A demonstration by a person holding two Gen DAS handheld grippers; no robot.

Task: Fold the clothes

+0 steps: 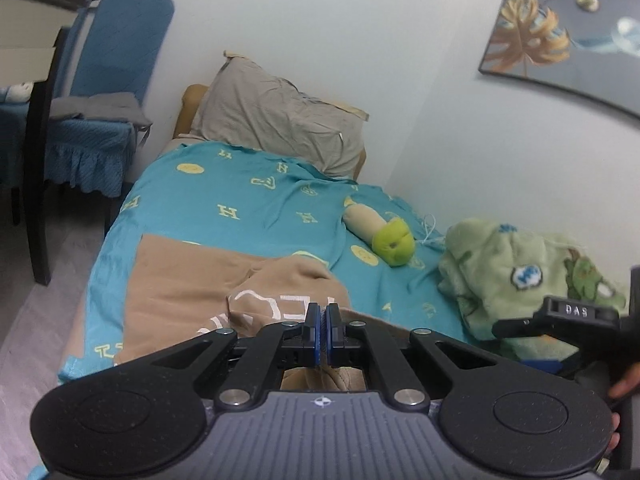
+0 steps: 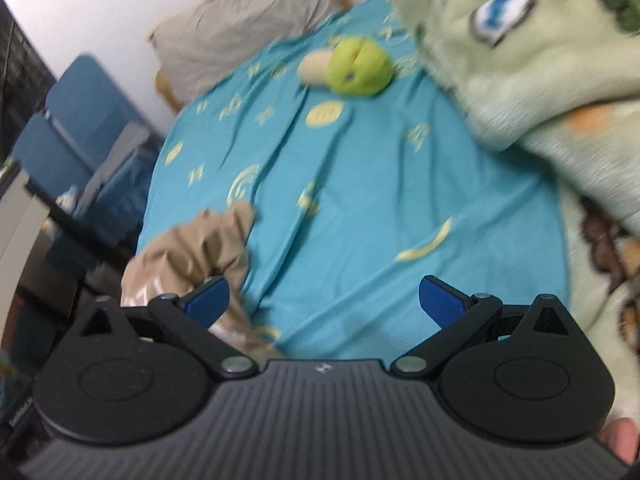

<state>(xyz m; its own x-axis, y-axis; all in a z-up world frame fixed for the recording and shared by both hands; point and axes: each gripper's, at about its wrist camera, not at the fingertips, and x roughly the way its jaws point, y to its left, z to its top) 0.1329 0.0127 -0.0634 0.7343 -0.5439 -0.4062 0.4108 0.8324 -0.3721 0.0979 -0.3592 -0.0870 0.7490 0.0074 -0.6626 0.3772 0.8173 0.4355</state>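
A tan garment with white lettering (image 1: 192, 280) lies on the teal bed sheet (image 1: 240, 200), partly folded over. My left gripper (image 1: 323, 312) is shut on a fold of the tan garment and holds it lifted. In the right wrist view a bunched part of the tan garment (image 2: 200, 248) lies by the left finger. My right gripper (image 2: 324, 300) is open and empty over the teal sheet (image 2: 360, 200). The right gripper's body also shows in the left wrist view (image 1: 568, 320).
A grey pillow (image 1: 280, 120) leans at the head of the bed. A green and cream plush toy (image 1: 384, 236) lies on the sheet. A light green fleece blanket (image 1: 520, 276) is heaped by the wall. A blue-covered chair (image 1: 100, 100) stands left of the bed.
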